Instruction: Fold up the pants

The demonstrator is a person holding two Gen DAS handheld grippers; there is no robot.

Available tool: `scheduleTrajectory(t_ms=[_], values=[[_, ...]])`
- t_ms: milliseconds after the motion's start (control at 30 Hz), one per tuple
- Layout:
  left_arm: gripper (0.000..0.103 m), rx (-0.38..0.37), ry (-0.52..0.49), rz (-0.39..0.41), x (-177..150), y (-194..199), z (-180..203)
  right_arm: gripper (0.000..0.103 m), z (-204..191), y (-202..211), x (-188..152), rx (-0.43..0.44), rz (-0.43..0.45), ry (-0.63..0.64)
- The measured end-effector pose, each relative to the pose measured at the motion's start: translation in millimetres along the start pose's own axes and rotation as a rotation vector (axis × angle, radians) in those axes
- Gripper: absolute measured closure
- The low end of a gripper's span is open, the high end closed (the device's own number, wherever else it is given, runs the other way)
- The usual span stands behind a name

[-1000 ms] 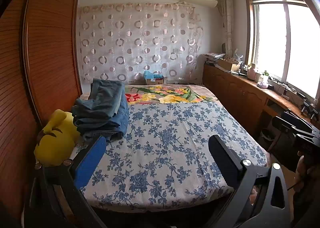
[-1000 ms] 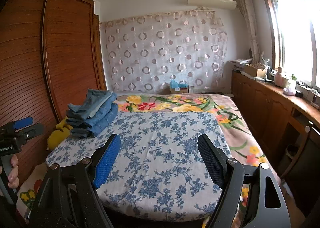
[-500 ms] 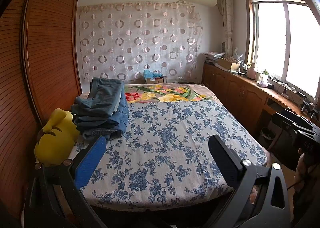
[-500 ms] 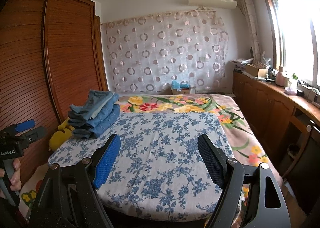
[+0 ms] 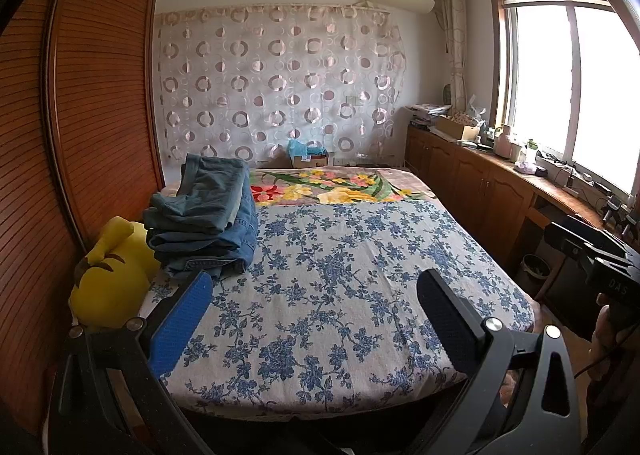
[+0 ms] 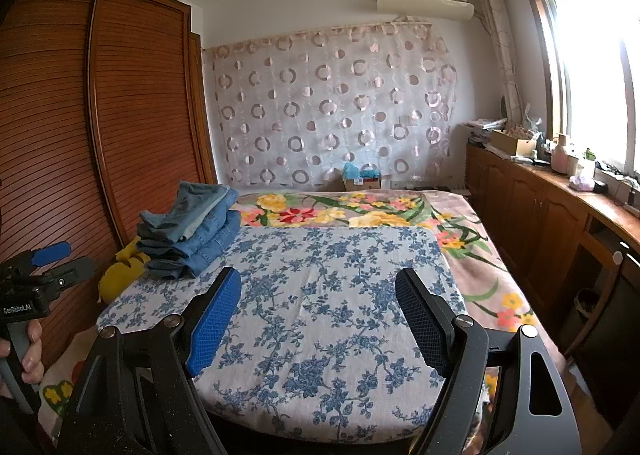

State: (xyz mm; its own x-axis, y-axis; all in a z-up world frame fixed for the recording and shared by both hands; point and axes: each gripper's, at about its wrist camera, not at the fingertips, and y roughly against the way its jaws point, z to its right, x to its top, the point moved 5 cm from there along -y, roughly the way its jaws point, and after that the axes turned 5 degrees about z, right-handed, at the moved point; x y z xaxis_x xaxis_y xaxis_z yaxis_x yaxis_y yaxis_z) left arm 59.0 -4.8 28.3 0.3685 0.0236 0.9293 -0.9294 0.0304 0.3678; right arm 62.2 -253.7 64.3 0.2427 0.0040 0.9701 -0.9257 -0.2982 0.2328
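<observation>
While both grippers hover at the bed's [image 5: 340, 295] near edge, 1 stack of folded pants [image 5: 204, 219] lies at 10 o'clock beside 1 yellow plush toy [image 5: 112, 275]. Left gripper [image 5: 312, 295] and right gripper [image 6: 318, 295] fingers stand wide, holding nothing. Blue floral sheet [image 6: 320, 275] lies bare ahead.

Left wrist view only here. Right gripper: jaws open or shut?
Observer: Open; the right gripper has nothing between its pads, just the blue-flowered sheet ahead.
Operator: Can you see my left gripper?
Observer: Yes, the left gripper sits at the right wrist view's left edge, a hand wrapped round its handle.
Operator: Anything right of the sheet?
Observer: The flowered blanket lies bare along the bed's right side.
</observation>
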Motion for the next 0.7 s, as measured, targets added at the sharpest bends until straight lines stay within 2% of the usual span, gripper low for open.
scheduleTrajectory(t_ms=[700], values=[[0.001,-0.002,0.003,-0.001,-0.9,-0.6,-1.5,0.022,-0.1,-3.7,-0.5,0.003,-0.008,-0.007]])
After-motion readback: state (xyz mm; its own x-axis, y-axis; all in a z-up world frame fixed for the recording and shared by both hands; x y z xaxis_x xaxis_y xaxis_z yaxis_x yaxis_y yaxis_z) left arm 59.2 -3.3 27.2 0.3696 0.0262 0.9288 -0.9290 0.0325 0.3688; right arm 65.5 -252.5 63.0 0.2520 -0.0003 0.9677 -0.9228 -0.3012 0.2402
